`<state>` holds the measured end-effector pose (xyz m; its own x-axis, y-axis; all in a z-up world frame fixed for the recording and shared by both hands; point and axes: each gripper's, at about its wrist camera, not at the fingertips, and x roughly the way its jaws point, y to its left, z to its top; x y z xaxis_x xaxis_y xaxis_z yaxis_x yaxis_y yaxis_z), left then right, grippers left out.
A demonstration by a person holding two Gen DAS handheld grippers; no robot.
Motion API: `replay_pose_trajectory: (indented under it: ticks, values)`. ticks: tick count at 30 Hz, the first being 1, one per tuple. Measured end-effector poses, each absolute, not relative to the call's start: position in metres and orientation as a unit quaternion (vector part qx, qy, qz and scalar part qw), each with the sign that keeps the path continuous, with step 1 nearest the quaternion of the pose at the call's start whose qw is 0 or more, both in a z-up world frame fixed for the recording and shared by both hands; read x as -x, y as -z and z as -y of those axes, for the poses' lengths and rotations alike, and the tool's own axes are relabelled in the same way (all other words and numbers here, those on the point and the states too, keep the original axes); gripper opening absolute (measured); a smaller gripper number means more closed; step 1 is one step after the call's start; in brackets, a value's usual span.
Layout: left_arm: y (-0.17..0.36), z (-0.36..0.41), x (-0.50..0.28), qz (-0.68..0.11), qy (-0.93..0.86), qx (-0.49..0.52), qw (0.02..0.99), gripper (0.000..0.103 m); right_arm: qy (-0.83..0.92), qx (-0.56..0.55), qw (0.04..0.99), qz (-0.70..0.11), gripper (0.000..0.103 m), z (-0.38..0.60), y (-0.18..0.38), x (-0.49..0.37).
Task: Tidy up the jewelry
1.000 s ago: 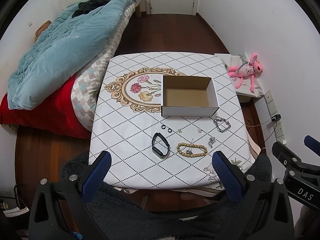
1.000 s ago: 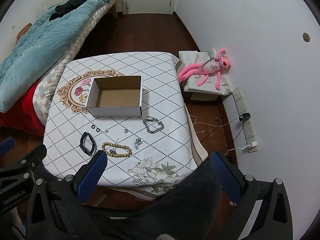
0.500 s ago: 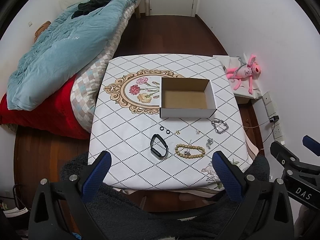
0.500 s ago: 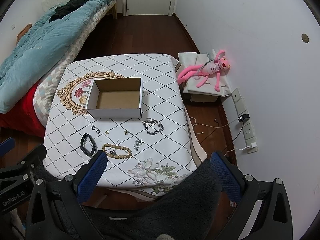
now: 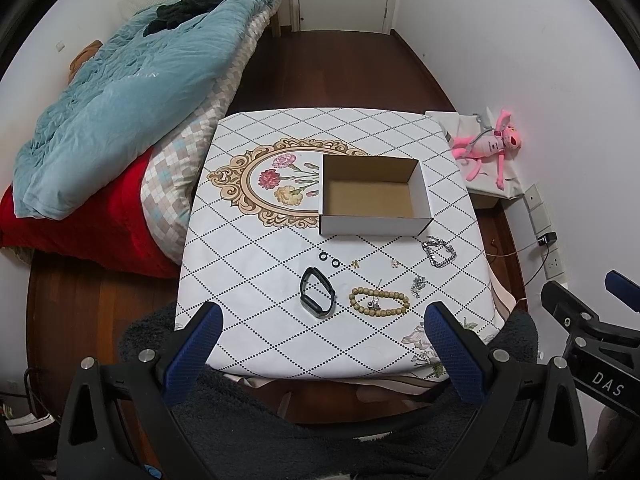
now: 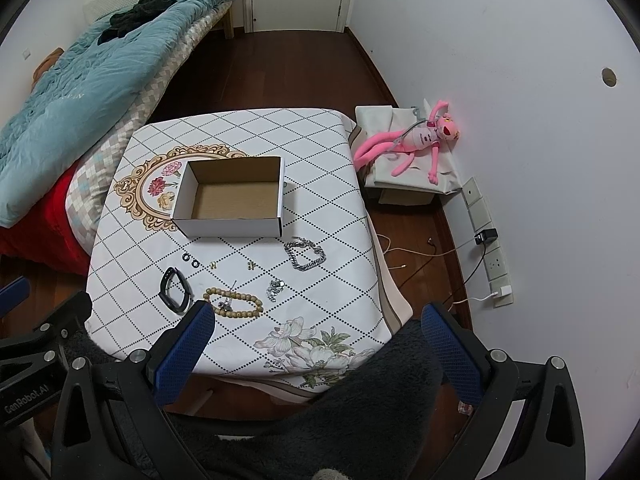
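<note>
An empty open cardboard box (image 5: 374, 198) (image 6: 232, 202) stands on the white diamond-patterned table (image 5: 256, 264). In front of it lie a black band (image 5: 317, 297) (image 6: 175, 295), a wooden bead bracelet (image 5: 378, 302) (image 6: 233, 301), a silver chain bracelet (image 5: 439, 254) (image 6: 305, 256), two small black rings (image 5: 329, 260), two small gold pieces (image 5: 394, 264) and a small silver charm (image 5: 417, 286). My left gripper (image 5: 320, 340) is open and empty, held above the table's near edge. My right gripper (image 6: 316, 340) is open and empty, over the table's near right corner.
A bed with a blue quilt (image 5: 120, 100) and red blanket stands left of the table. A pink plush toy (image 6: 412, 144) lies on a white box by the right wall. Wall sockets and cables (image 6: 488, 264) are at the right. Dark fleece fabric (image 5: 280, 440) lies below the grippers.
Both grippers have drawn slightly back and up from the table, so the table looks a bit smaller. Nothing on the table has moved.
</note>
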<state>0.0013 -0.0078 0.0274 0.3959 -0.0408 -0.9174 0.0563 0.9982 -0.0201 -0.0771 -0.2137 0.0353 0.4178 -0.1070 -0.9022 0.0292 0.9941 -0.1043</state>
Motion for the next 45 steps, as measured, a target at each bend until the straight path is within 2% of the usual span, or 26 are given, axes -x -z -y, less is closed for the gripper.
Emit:
replay_pose_trajectory:
  ticks: [21,25,28,30,32,34,36,38,39,40,42,45]
  values:
    - [-0.019,0.008,-0.004,-0.541,0.025,-0.014,0.84,0.103,0.05,0.018,0.846,-0.531,0.103,0.22,-0.032,0.071]
    - [0.006,0.0,-0.024,-0.535,-0.003,-0.031,0.844,0.103,0.049,0.001,0.837,-0.545,0.103,0.224,-0.002,0.053]
    - [0.036,-0.013,-0.042,-0.54,-0.026,-0.037,0.84,0.102,0.043,-0.003,0.822,-0.568,0.102,0.221,0.04,0.033]
    - [0.061,-0.021,-0.053,-0.554,-0.032,-0.034,0.831,0.102,0.03,-0.006,0.805,-0.592,0.091,0.216,0.072,0.021]
    - [0.084,-0.029,-0.06,-0.572,-0.03,-0.033,0.819,0.099,0.023,-0.008,0.784,-0.62,0.082,0.211,0.109,0.011]
    - [0.107,-0.031,-0.064,-0.591,-0.028,-0.036,0.806,0.08,0.015,-0.015,0.767,-0.641,0.075,0.207,0.142,0.006]
    - [0.131,-0.032,-0.066,-0.611,-0.022,-0.037,0.791,0.074,0.008,-0.023,0.751,-0.66,0.067,0.203,0.168,0.006]
    - [0.149,-0.032,-0.067,-0.626,-0.016,-0.036,0.779,0.073,0.002,-0.035,0.736,-0.676,0.062,0.197,0.194,0.006]
    - [0.158,-0.032,-0.068,-0.634,-0.012,-0.033,0.773,0.068,0.0,-0.036,0.731,-0.681,0.059,0.196,0.199,0.006]
    - [0.164,-0.032,-0.069,-0.639,-0.008,-0.027,0.768,0.056,-0.004,-0.041,0.726,-0.686,0.057,0.194,0.207,0.007]
    - [0.178,-0.033,-0.07,-0.656,0.0,-0.011,0.754,0.047,-0.01,-0.05,0.719,-0.693,0.052,0.188,0.219,0.008]
    - [0.191,-0.031,-0.07,-0.664,0.003,-0.005,0.748,0.047,-0.017,-0.051,0.718,-0.694,0.047,0.179,0.227,0.01]
